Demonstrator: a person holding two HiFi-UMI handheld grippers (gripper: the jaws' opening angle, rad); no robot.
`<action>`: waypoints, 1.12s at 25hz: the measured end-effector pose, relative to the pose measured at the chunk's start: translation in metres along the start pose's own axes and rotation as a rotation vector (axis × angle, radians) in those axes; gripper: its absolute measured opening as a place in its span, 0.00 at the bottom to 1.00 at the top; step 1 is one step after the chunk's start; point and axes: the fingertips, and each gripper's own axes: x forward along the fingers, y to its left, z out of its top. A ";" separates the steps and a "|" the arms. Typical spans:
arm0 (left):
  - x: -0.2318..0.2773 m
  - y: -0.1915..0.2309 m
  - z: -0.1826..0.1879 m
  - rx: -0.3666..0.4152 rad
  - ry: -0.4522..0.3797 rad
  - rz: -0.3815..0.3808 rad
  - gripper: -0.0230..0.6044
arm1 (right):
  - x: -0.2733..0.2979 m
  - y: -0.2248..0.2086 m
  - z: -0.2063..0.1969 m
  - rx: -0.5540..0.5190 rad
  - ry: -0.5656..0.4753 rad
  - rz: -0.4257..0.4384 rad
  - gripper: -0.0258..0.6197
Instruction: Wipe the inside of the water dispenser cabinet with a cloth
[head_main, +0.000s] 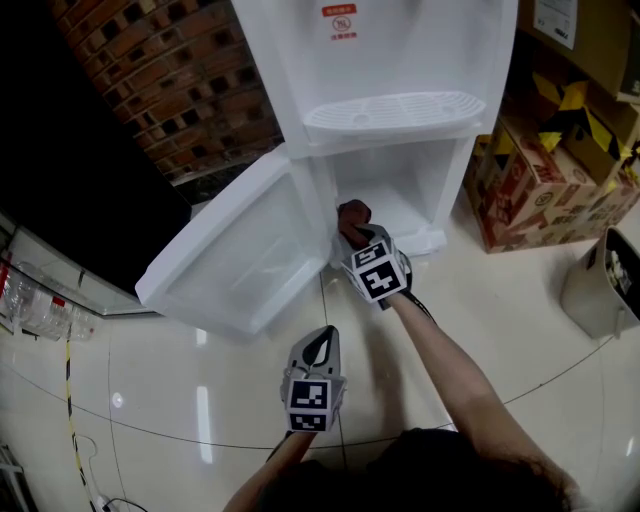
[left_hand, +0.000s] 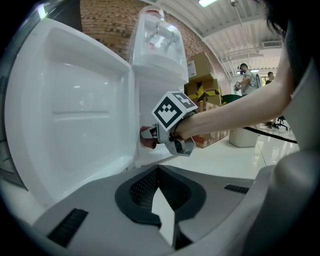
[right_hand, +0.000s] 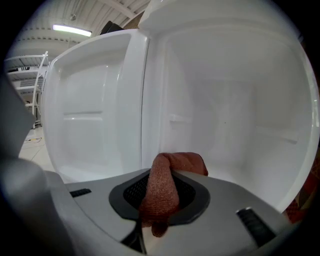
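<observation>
Two grippers show in the head view. The right gripper (head_main: 355, 232) is up at the mouth of the water dispenser cabinet (head_main: 412, 192), and the left gripper (head_main: 321, 338) hangs lower in the middle of the frame, over the glossy floor (head_main: 500, 330).

The right fingers are clamped on a reddish-brown cloth (head_main: 353, 212). In the right gripper view the cloth bunches up and droops back over the fingers. It sits at the lower left front of the cabinet opening, just beside the hinge side of the open door (head_main: 235, 255). Whether it presses on the white wall cannot be told.

The left fingers are closed tip to tip with nothing between them, and point toward the door's inner face.

The white water dispenser (head_main: 400, 60) stands at top centre, with its drip tray (head_main: 395, 112) above the cabinet. Printed cardboard boxes (head_main: 540, 185) sit at the right and a brick wall (head_main: 170, 80) is at the upper left.
</observation>
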 end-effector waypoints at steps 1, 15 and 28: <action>0.000 0.000 -0.001 -0.001 0.001 0.000 0.01 | 0.001 0.001 -0.006 -0.009 0.018 0.008 0.17; 0.007 0.002 -0.014 -0.018 0.025 -0.003 0.01 | 0.007 -0.027 0.035 -0.025 -0.124 -0.018 0.17; 0.009 0.001 -0.017 -0.031 0.032 -0.003 0.01 | 0.009 -0.070 -0.035 -0.003 0.055 -0.121 0.17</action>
